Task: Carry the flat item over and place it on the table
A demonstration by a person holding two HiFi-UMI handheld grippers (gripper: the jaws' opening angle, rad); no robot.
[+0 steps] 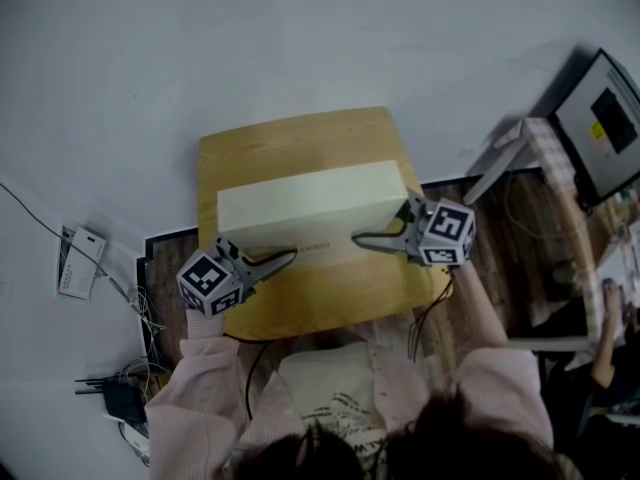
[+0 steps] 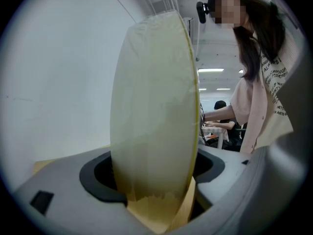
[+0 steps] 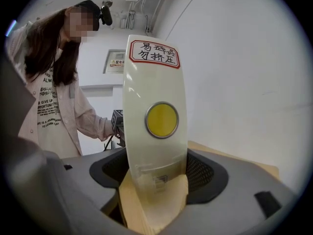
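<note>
Head view, centre frame: the left gripper (image 1: 284,259) and right gripper (image 1: 363,238) each clamp the near edge of a white box (image 1: 310,203) over a wooden top (image 1: 300,136).
</note>
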